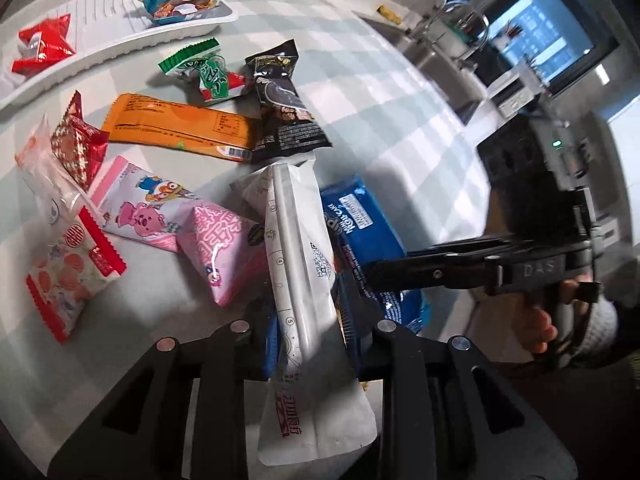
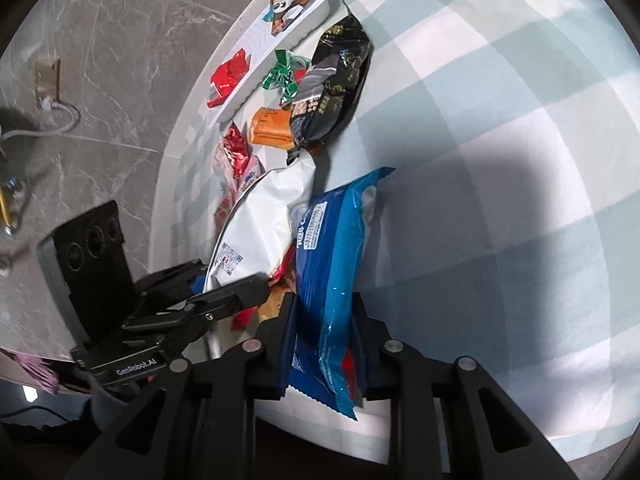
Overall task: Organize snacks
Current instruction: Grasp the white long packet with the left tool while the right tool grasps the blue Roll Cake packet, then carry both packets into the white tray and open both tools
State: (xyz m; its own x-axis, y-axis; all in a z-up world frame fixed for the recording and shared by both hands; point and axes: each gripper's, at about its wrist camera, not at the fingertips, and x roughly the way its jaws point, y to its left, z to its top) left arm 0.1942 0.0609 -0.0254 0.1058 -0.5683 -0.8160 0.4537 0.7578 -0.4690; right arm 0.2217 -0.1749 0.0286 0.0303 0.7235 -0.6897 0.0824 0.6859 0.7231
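Checked tablecloth (image 2: 500, 128) across the table, edge cut off low in the right wrist view; grey marbled floor (image 2: 120, 52) beyond. Long white tray (image 1: 120, 40) far left, holding a panda packet (image 1: 182, 0) and a red packet (image 1: 42, 46). White pouch (image 1: 304, 288) clenched in the left gripper (image 1: 310, 330), its lower print hard to read. Blue packet (image 2: 328, 280) clamped in the right gripper (image 2: 320, 344), just beside the pouch, label partly hidden. Black packet (image 1: 282, 100) lying past both.
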